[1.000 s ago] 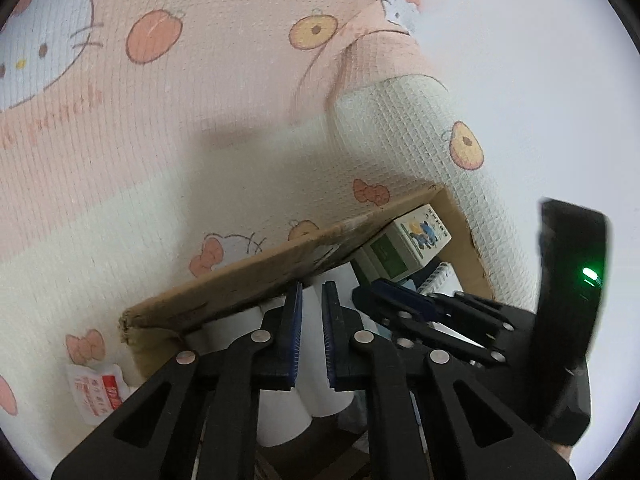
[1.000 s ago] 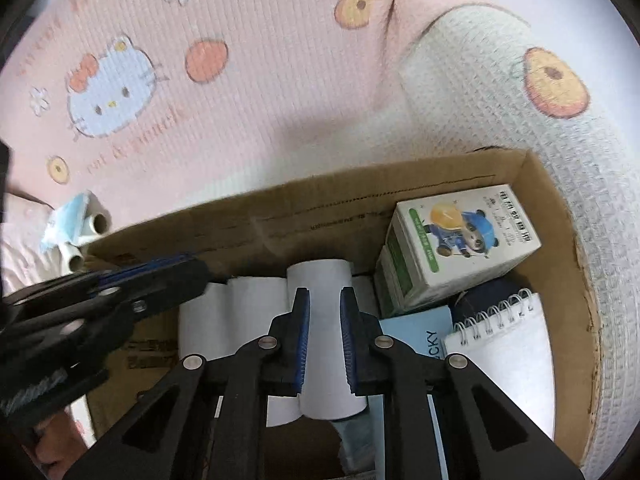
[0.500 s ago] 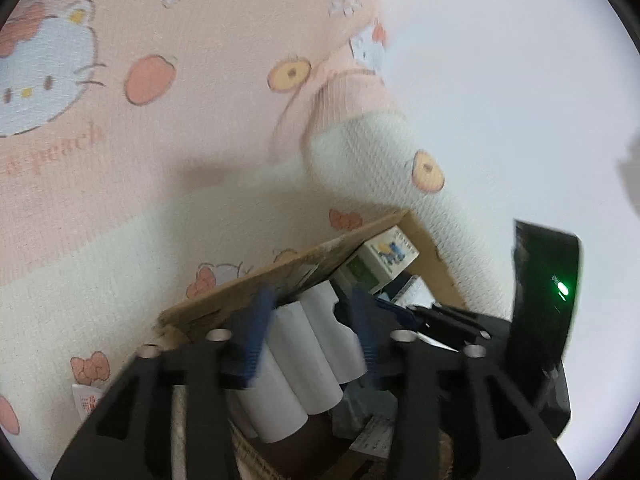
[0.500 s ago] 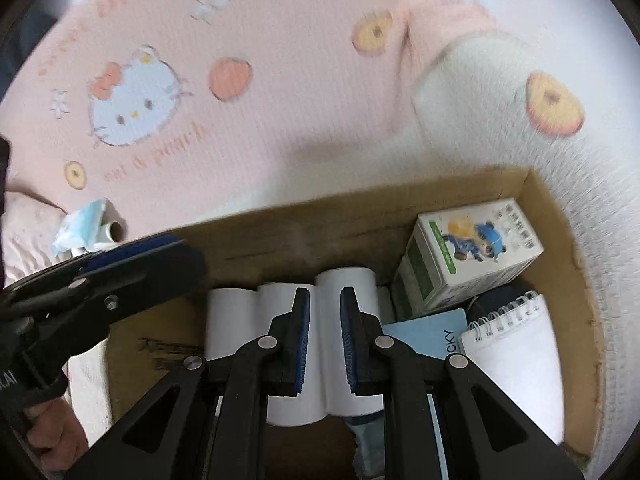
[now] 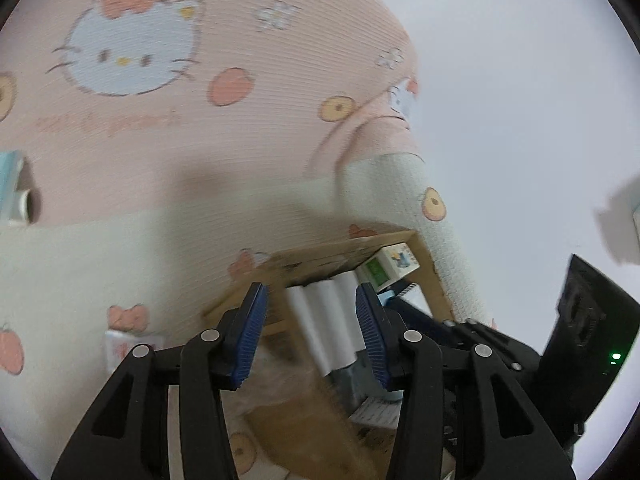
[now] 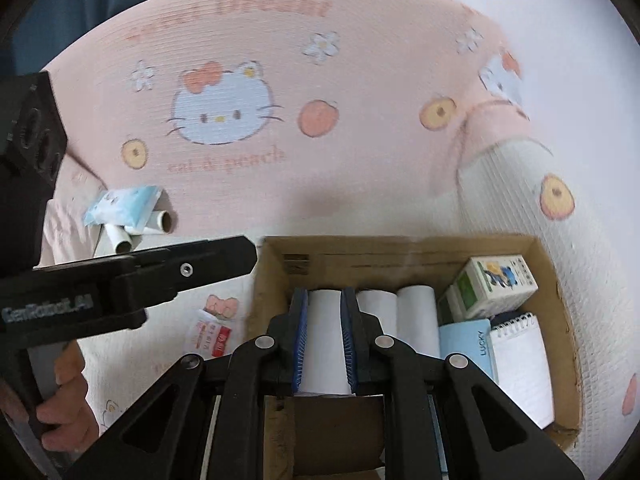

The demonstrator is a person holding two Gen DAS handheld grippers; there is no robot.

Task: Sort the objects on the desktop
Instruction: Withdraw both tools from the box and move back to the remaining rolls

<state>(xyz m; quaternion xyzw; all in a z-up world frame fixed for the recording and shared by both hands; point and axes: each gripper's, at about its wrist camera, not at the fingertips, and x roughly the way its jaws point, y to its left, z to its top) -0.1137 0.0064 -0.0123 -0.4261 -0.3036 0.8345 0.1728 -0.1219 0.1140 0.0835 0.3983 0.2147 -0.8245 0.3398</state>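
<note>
A cardboard box (image 6: 400, 256) lies on a pink and cream cartoon blanket (image 6: 360, 184). In it are three white paper rolls (image 6: 416, 320) side by side, a green-and-white carton (image 6: 492, 288), a blue booklet (image 6: 468, 344) and a spiral notepad (image 6: 520, 368). My right gripper (image 6: 325, 300) hovers above the leftmost roll, nearly shut, with only a thin slit and nothing gripped. My left gripper (image 5: 311, 292) is held above the box (image 5: 340, 246). Its jaws are opening wide and are empty; the rolls (image 5: 320, 320) show through the gap.
Left of the box lie a blue tissue pack (image 6: 124, 204), two small rolls with cardboard cores (image 6: 120, 240) and a red-and-white sachet (image 6: 210, 338). A person's hand (image 6: 68, 400) grips the left tool. A white wall borders the blanket on the right.
The left jaws went from almost shut to wide apart. Both grippers pulled back and up from the box, which looks smaller. The right gripper shifted from the right roll to the left one.
</note>
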